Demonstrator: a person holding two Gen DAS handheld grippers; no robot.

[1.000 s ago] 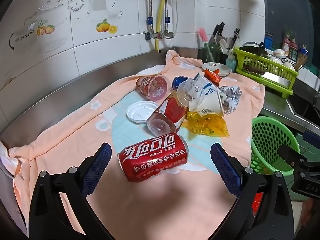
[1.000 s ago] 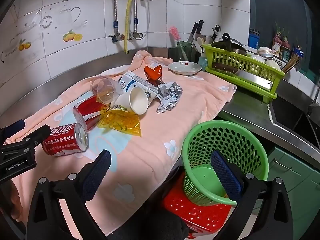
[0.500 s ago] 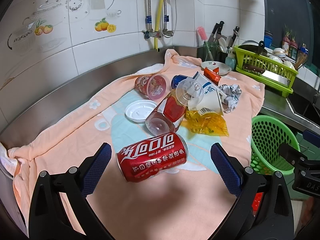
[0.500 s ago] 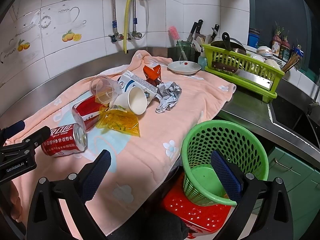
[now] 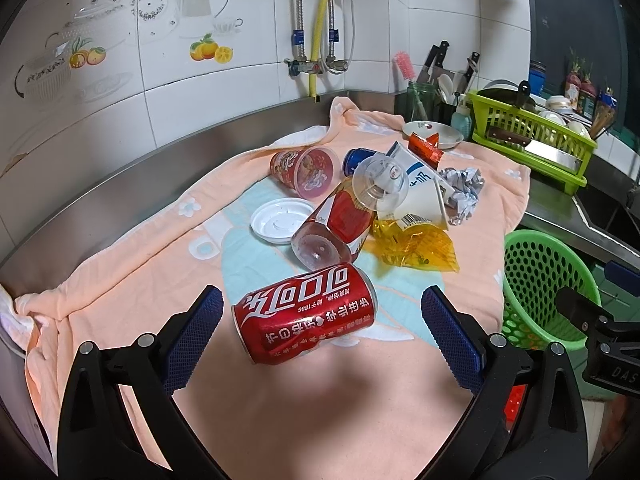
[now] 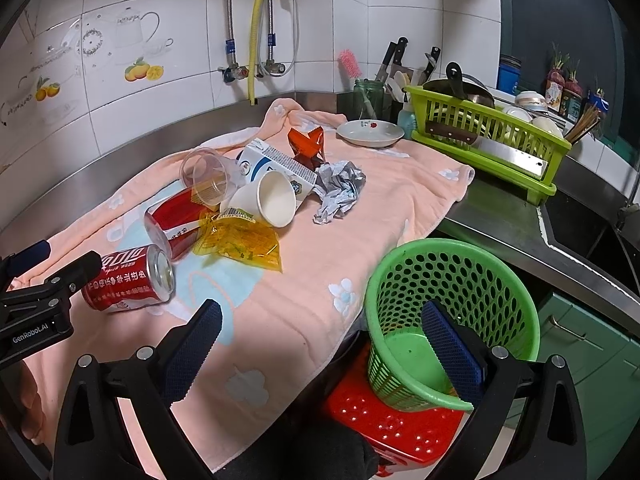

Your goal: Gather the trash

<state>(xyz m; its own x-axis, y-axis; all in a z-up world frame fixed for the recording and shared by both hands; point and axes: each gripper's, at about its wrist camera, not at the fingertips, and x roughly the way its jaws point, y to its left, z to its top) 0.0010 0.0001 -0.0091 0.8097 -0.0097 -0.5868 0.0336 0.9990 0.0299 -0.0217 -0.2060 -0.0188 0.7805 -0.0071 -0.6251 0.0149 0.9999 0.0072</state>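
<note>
A red Coca-Cola can (image 5: 306,312) lies on its side on the peach towel (image 5: 280,408); it also shows in the right wrist view (image 6: 128,280). My left gripper (image 5: 320,336) is open, its blue pads either side of the can and just short of it. Behind lie a red-labelled bottle (image 5: 336,228), a clear cup (image 5: 380,184), a paper cup (image 5: 420,204), a yellow wrapper (image 5: 416,246), a white lid (image 5: 280,220), crumpled foil (image 5: 464,192) and a red tub (image 5: 306,168). My right gripper (image 6: 320,348) is open and empty by the green basket (image 6: 452,320).
The basket stands on a red stool (image 6: 400,428) below the counter edge. A green dish rack (image 6: 488,136), a small plate (image 6: 370,132) and a knife holder (image 6: 372,96) stand at the back right. A tiled wall with pipes (image 5: 316,20) runs behind.
My left gripper has crept slightly closer to the can. The right gripper has barely moved. Nothing was gripped.
</note>
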